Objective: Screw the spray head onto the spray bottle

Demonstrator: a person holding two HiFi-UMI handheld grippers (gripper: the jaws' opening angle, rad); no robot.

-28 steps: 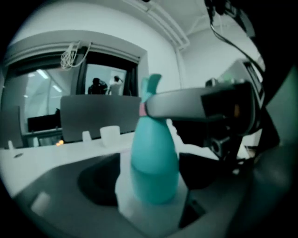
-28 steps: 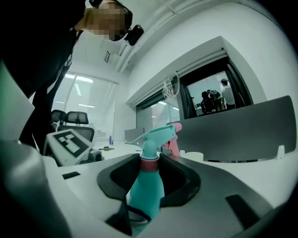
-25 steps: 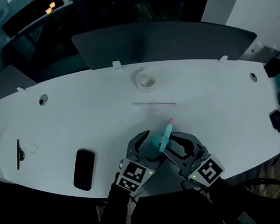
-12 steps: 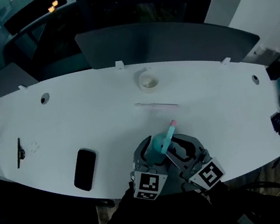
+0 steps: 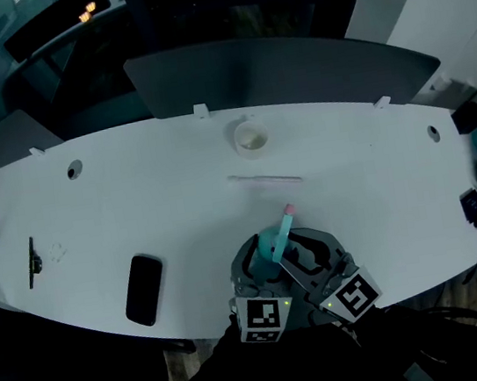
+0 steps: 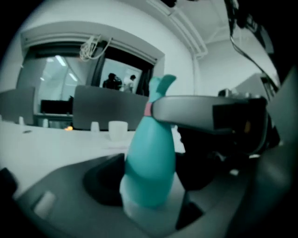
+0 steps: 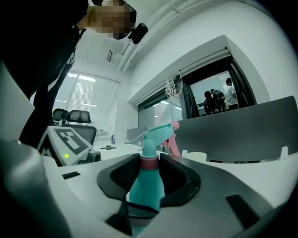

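Note:
A teal spray bottle (image 5: 272, 244) stands tilted over the table's front edge, with the teal spray head and its pink trigger (image 5: 287, 215) on top. My left gripper (image 5: 262, 259) is shut on the bottle's body (image 6: 150, 158); its jaws have just been closing with the body between them. My right gripper (image 5: 293, 248) comes in from the right and is shut on the spray head's pink collar (image 7: 149, 162). In the right gripper view the nozzle (image 7: 156, 134) rises above the dark pads (image 7: 179, 179), and the left gripper's marker cube (image 7: 70, 139) shows at the left.
A black phone (image 5: 143, 288) lies left of the grippers. Farther back on the white table (image 5: 401, 205) are a thin tube (image 5: 263, 179) and a white cup (image 5: 249, 136). A dark pen-like item (image 5: 31, 261) lies at the far left. A grey partition (image 5: 274, 69) stands behind.
The left gripper has swung round from the left of the bottle to almost straight below it, its marker cube turning with it. The right gripper and spray head have kept still.

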